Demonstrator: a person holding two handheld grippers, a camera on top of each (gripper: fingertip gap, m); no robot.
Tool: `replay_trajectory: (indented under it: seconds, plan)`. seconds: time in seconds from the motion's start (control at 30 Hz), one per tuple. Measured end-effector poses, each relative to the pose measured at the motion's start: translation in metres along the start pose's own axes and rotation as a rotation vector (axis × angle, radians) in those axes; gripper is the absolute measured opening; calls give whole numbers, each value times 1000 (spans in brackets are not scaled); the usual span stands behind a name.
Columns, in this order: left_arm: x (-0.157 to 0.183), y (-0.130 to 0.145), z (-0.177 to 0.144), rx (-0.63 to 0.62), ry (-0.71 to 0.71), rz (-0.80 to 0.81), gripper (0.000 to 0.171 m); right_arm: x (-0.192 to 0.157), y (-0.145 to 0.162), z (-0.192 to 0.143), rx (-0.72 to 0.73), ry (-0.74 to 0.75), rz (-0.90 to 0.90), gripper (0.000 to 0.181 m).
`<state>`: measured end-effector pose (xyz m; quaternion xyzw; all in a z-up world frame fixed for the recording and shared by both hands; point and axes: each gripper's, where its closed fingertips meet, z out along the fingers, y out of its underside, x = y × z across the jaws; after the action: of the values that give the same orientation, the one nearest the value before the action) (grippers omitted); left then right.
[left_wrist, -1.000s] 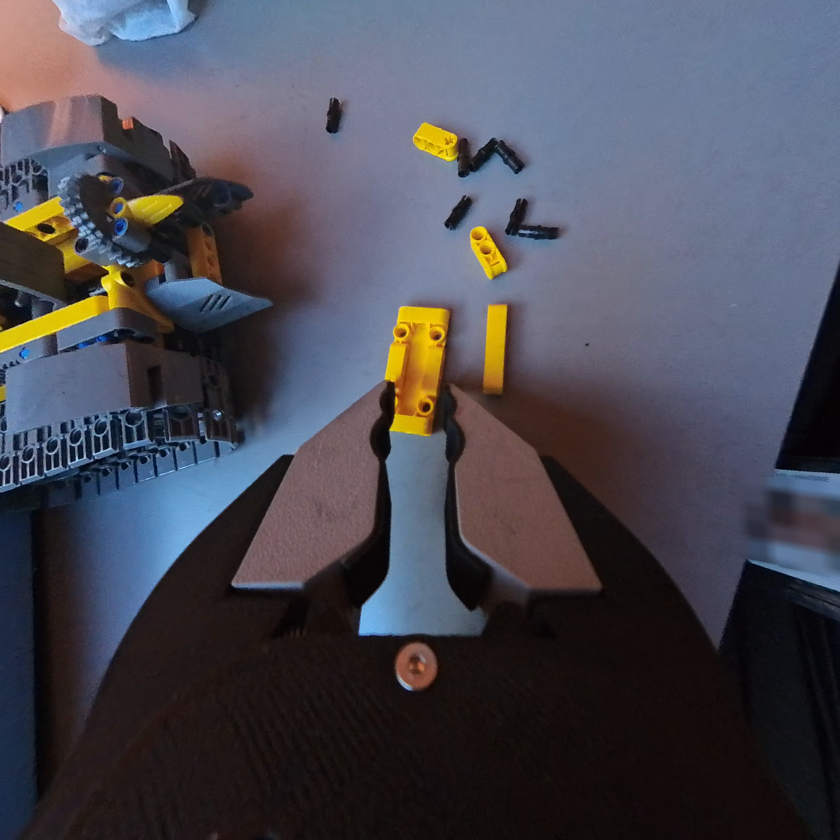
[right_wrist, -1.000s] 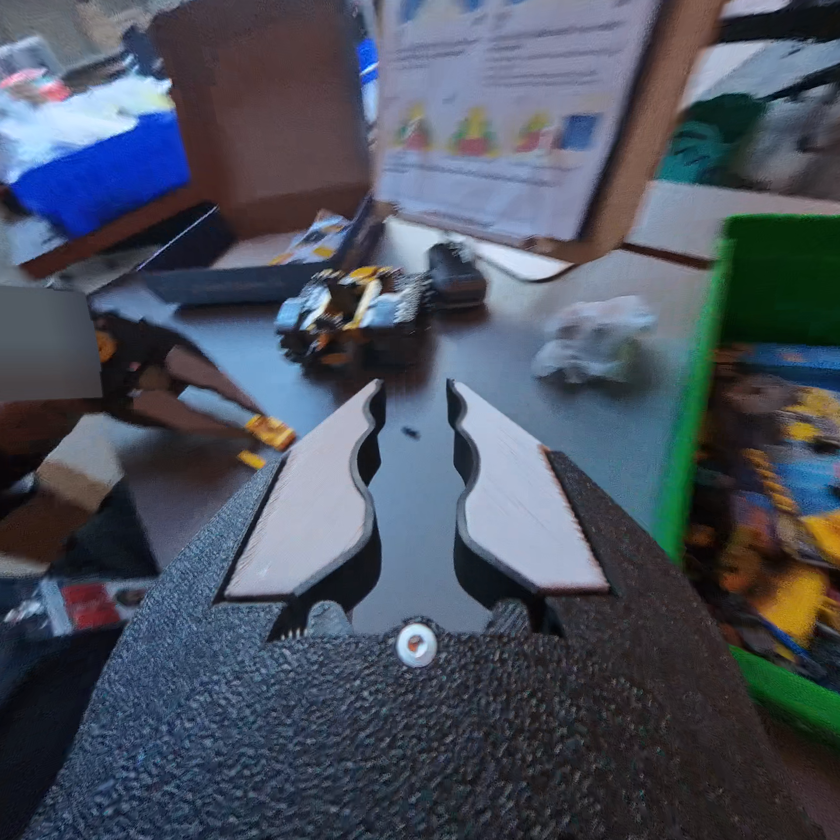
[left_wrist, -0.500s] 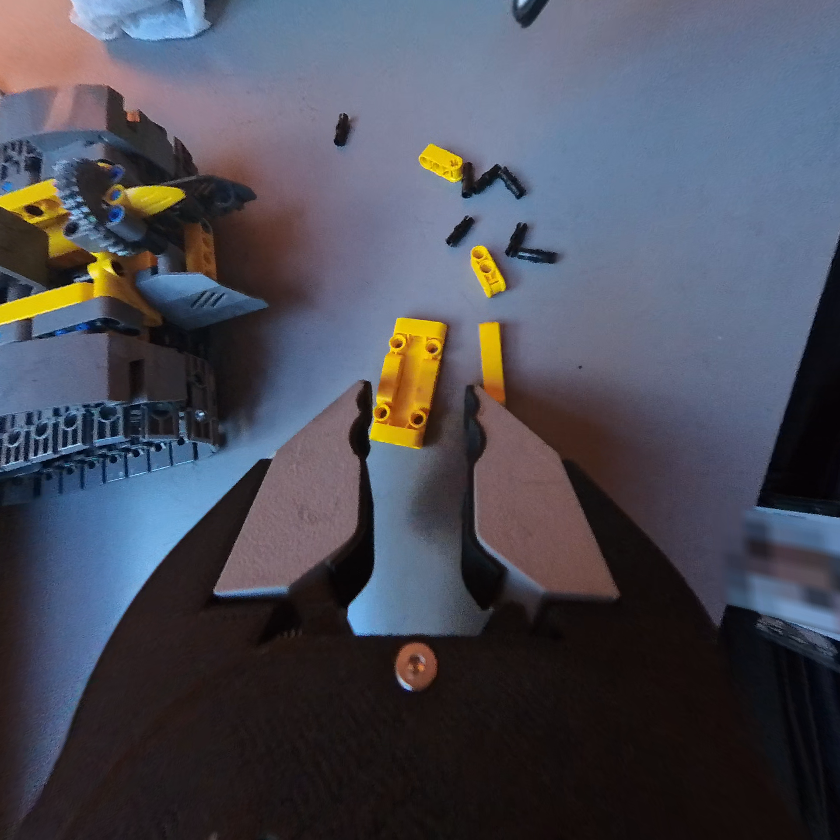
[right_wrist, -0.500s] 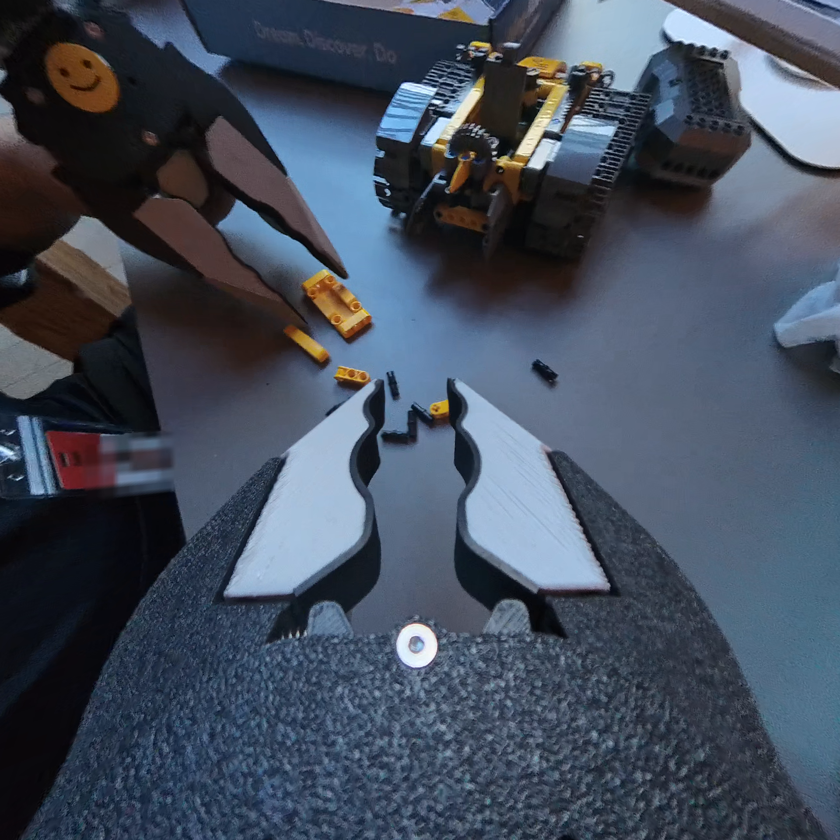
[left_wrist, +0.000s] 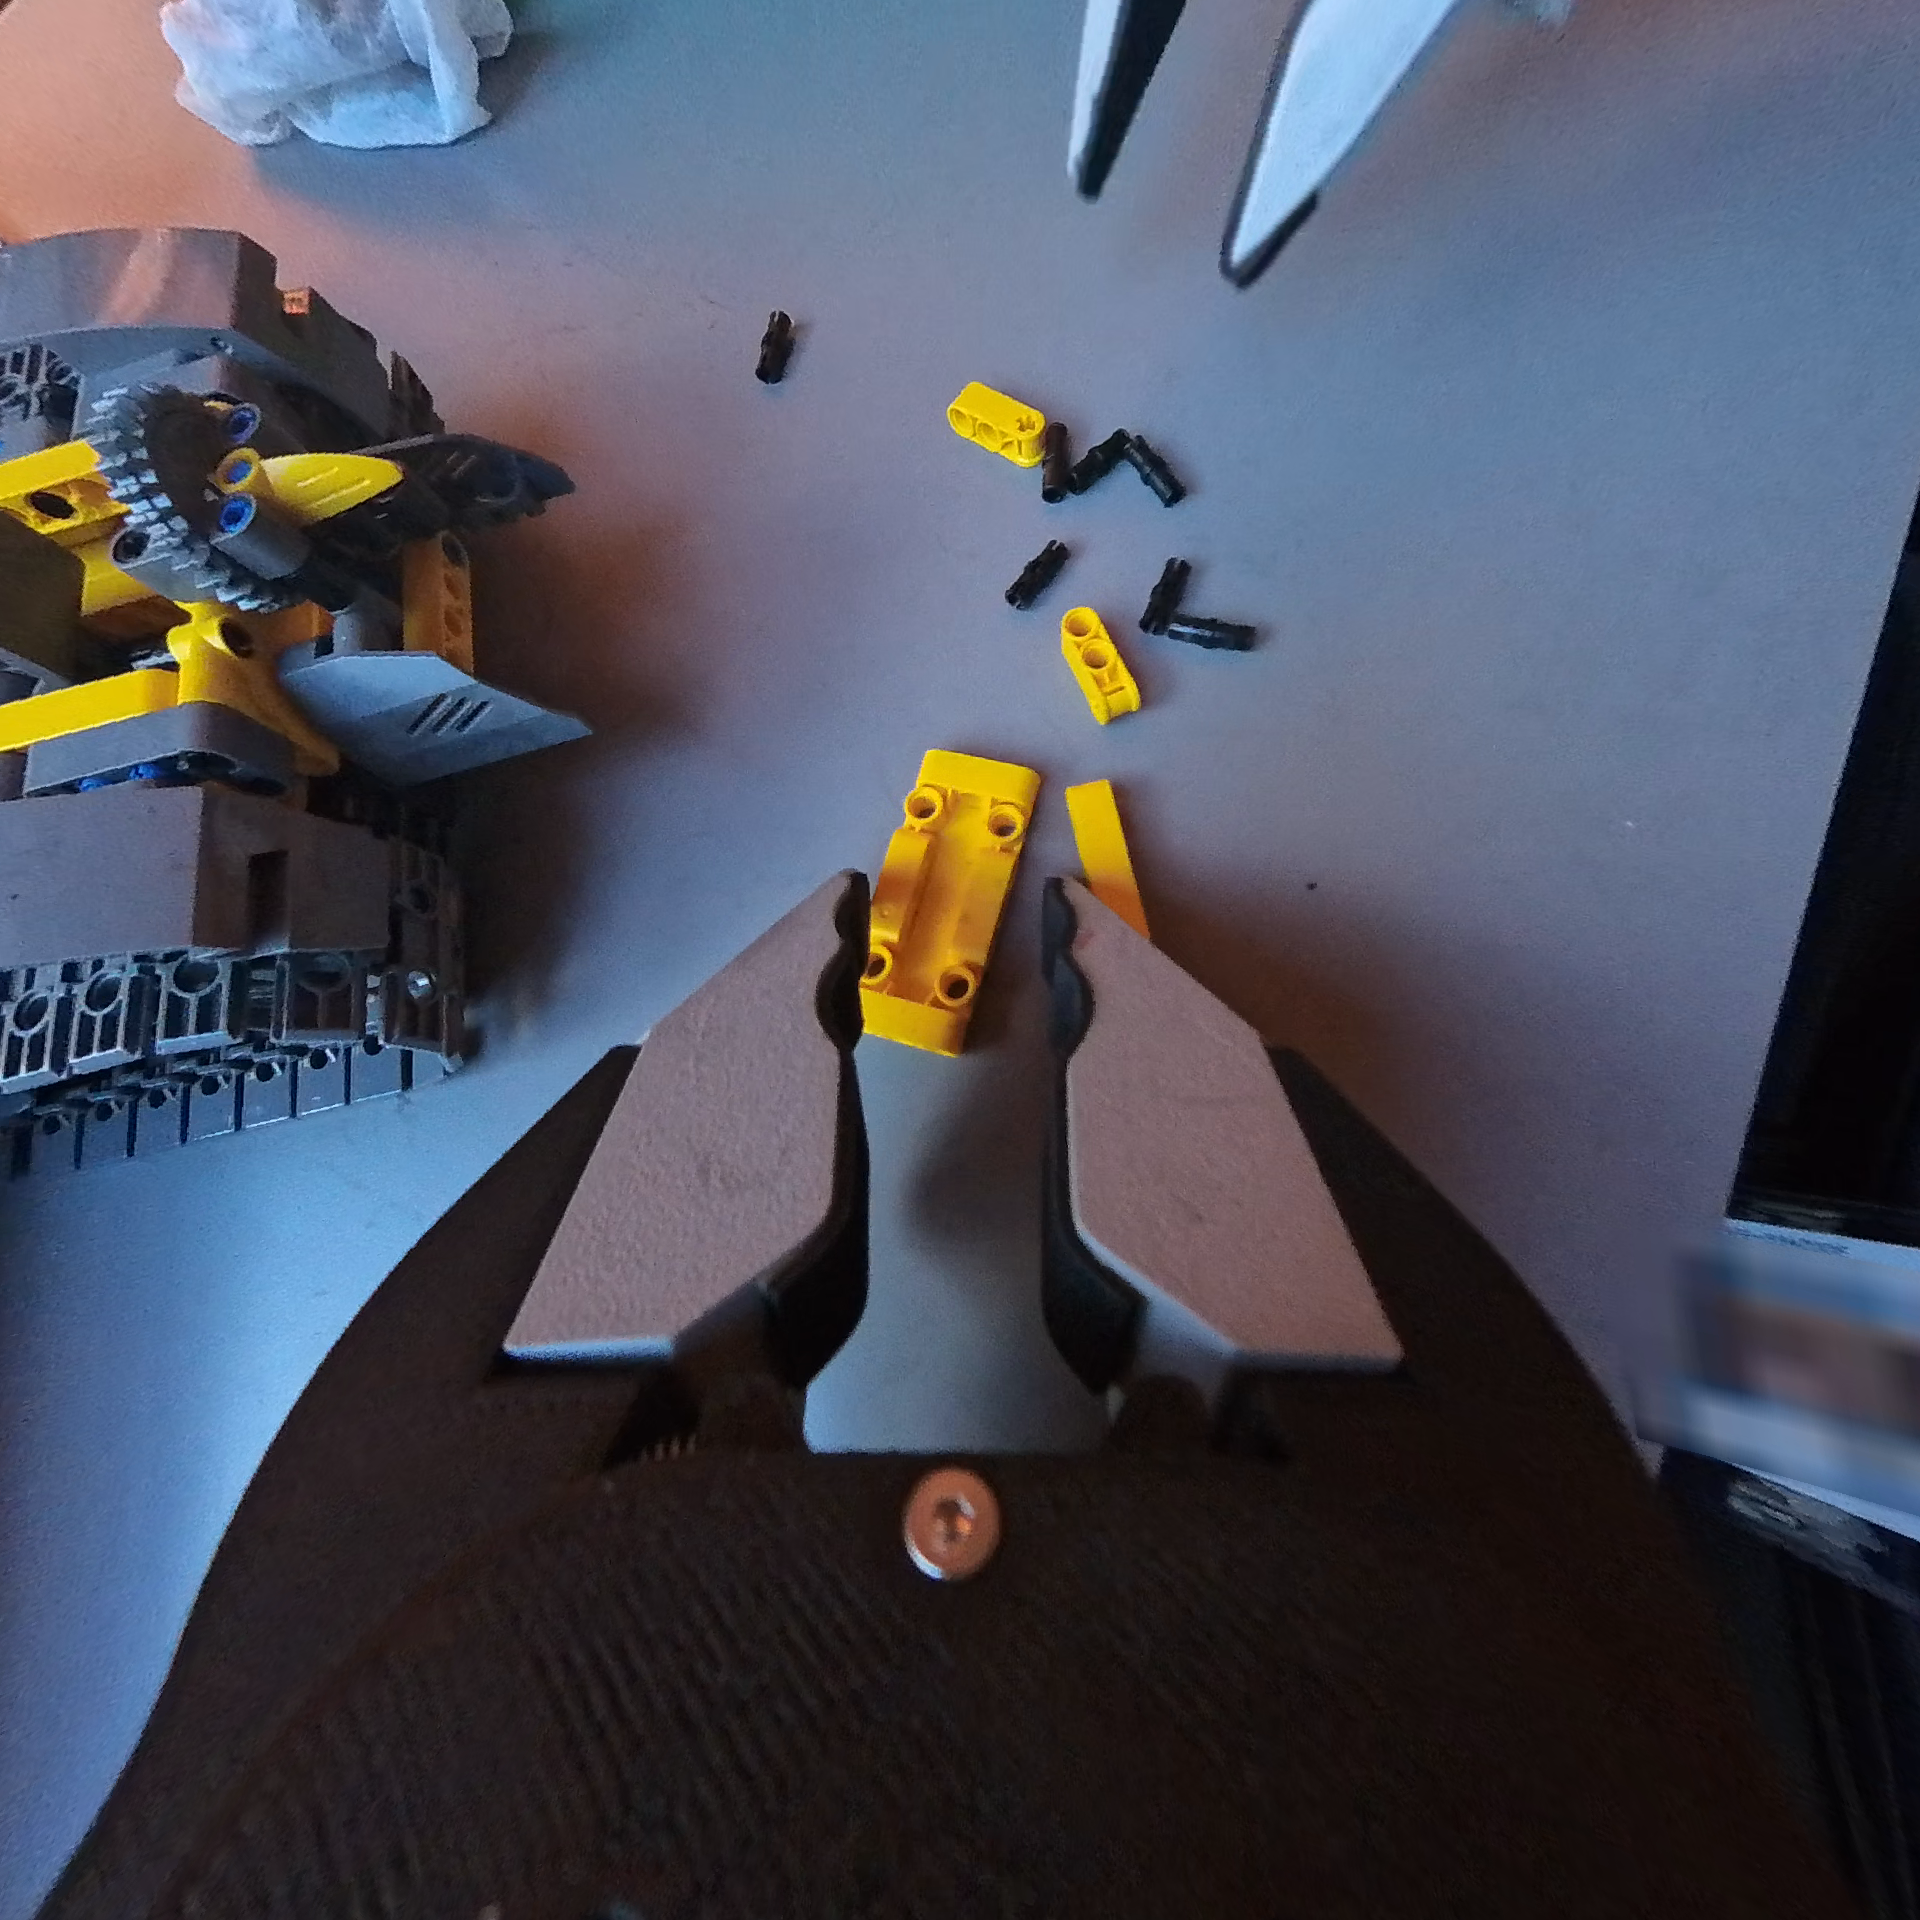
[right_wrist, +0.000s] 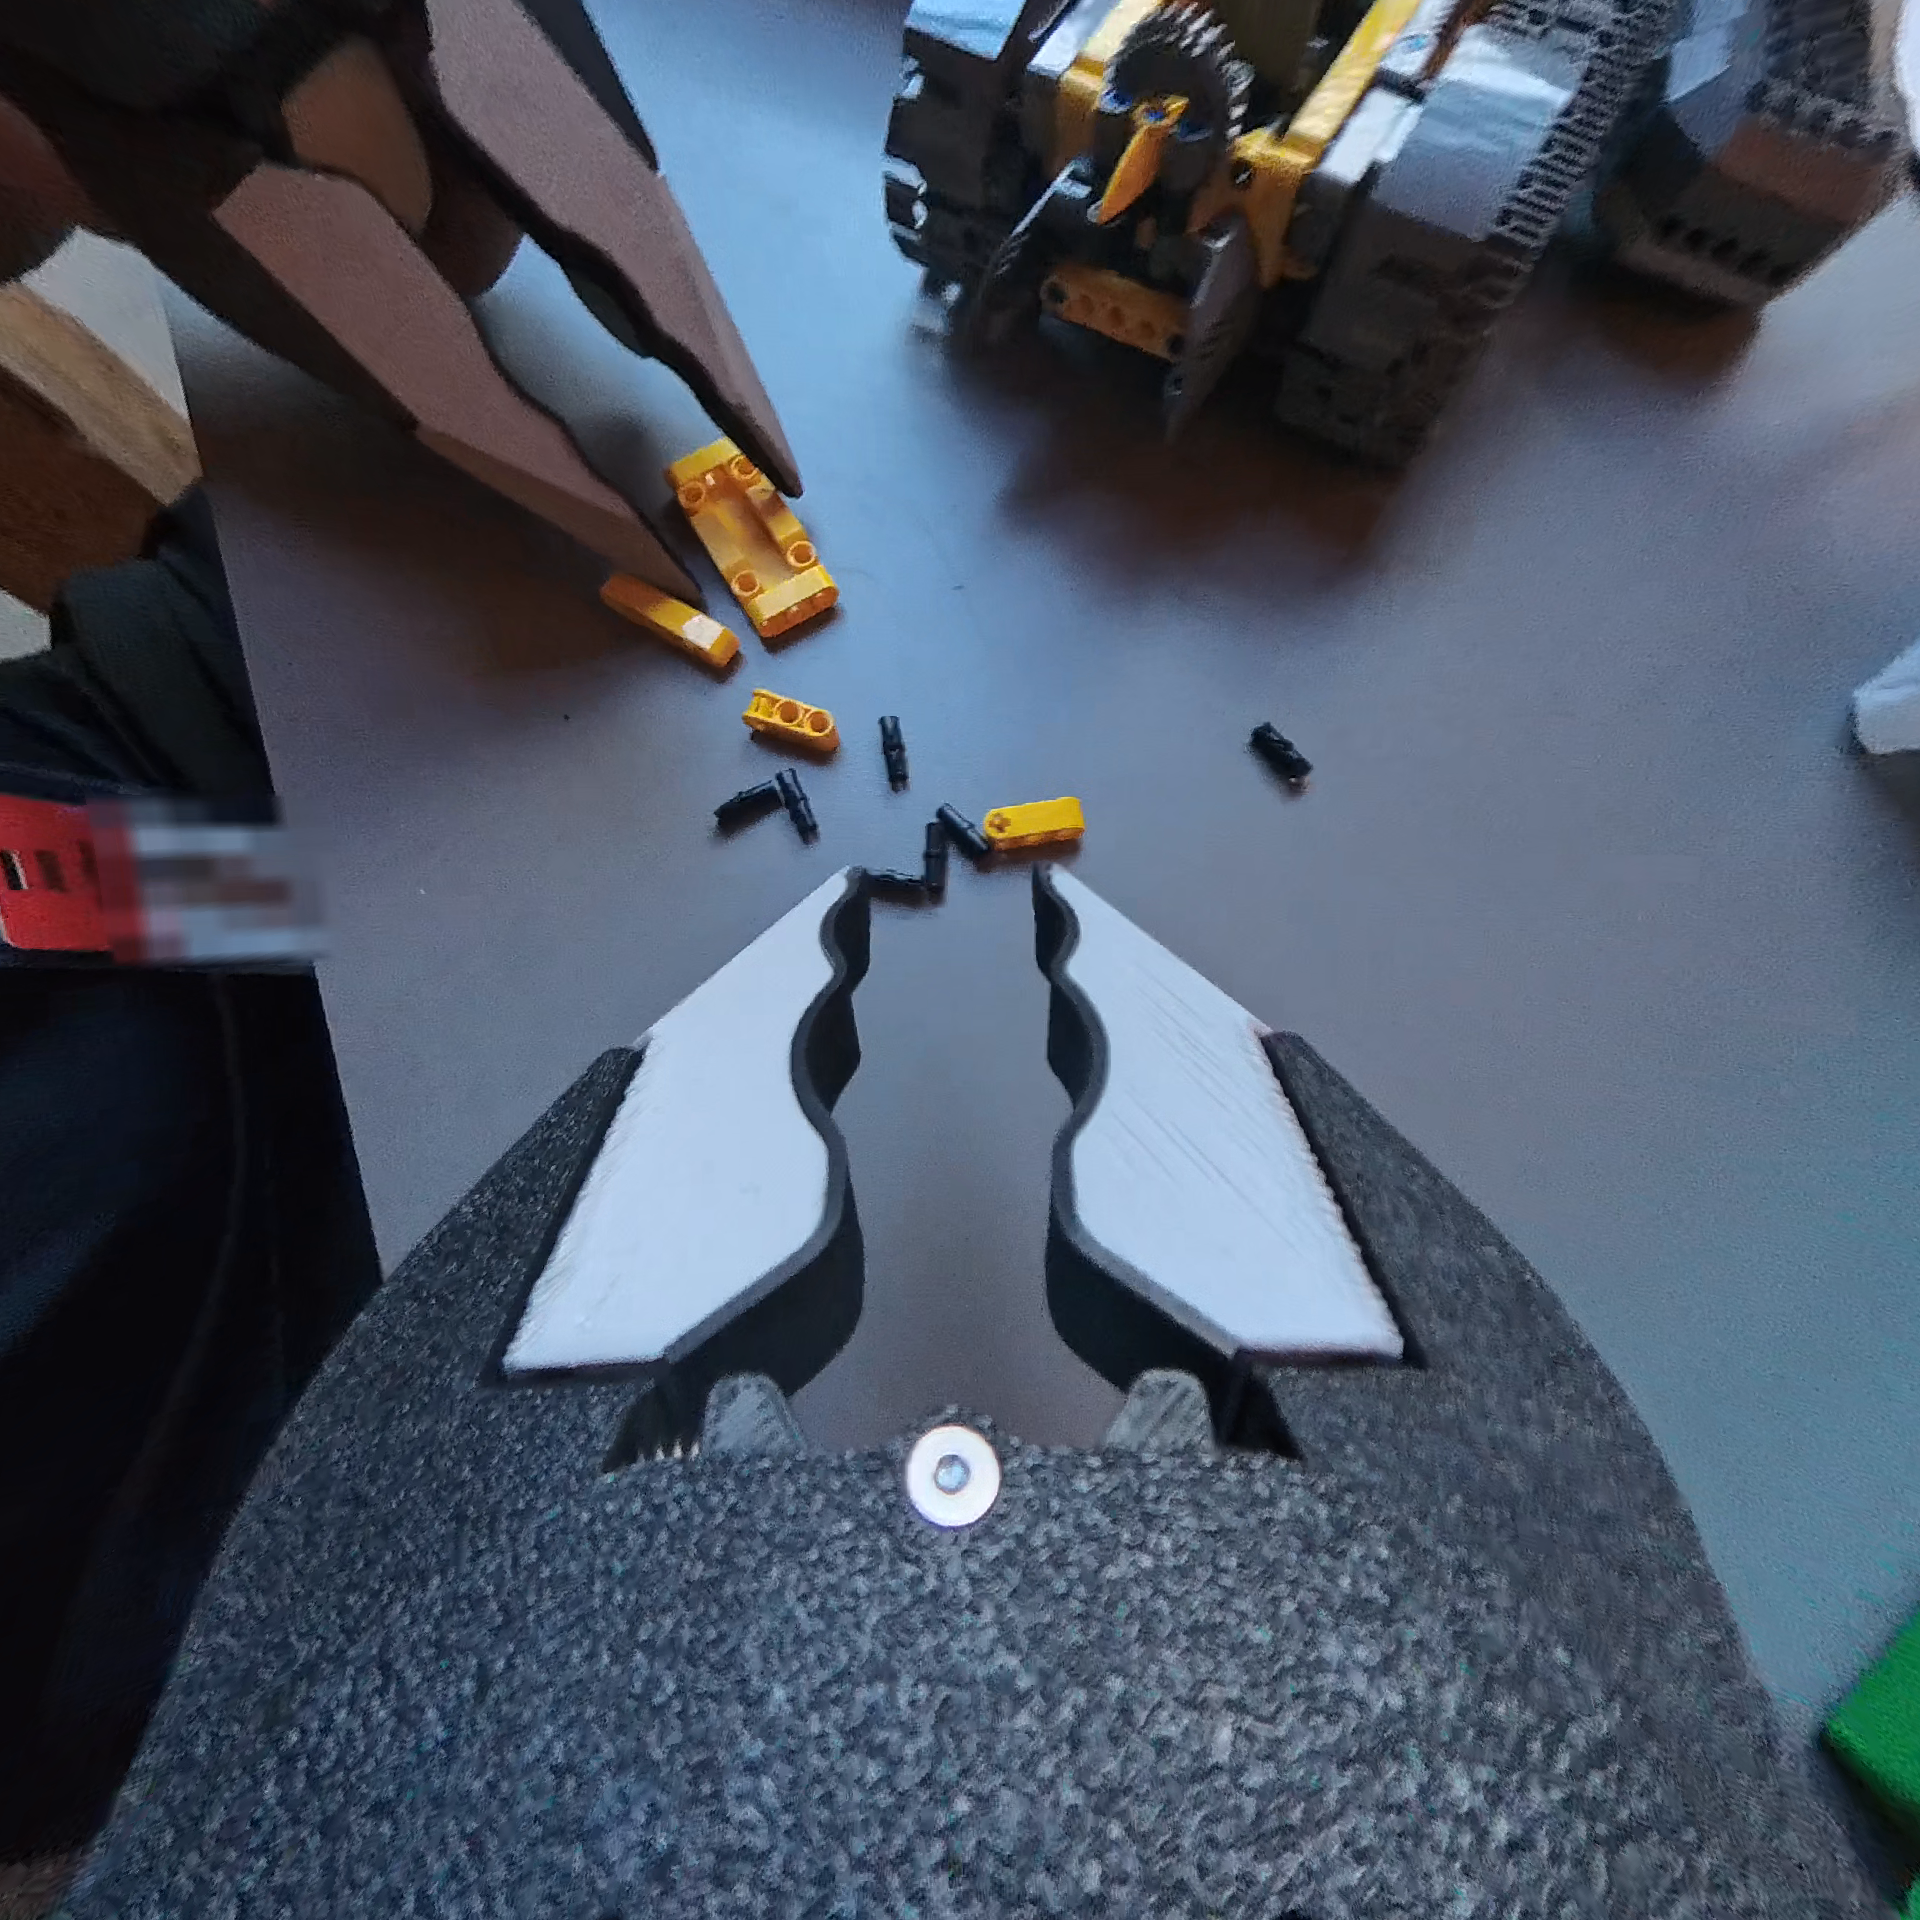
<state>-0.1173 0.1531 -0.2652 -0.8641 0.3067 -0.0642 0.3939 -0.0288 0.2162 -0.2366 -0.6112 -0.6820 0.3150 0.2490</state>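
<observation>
Currently the grey desk (left_wrist: 1455, 520) carries a tracked grey-and-yellow brick vehicle (left_wrist: 208, 727) at left of the left wrist view, crumpled white tissue (left_wrist: 332, 73) beyond it, and loose parts in the middle. Left claw (left_wrist: 951, 904) is part open, holding nothing, tips low astride the near end of a yellow 4-hole plate (left_wrist: 951, 894) that lies flat, with a thin yellow bar (left_wrist: 1101, 842) just beside its right tip. Right claw (right_wrist: 945, 883) is likewise part open and empty, tips near a zigzag of black pins (right_wrist: 935, 862) and a small yellow beam (right_wrist: 1034, 823).
</observation>
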Motion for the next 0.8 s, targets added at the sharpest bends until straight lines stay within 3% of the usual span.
replay_trajectory:
  seconds: [0.67, 0.8]
  plan:
    - [2, -1, 1, 2, 10, -1, 26, -7, 11, 27, -122, -16, -214, 35]
    - [2, -1, 1, 3, 12, -2, 27, -11, 9, 29, -112, -73, -275, 35]
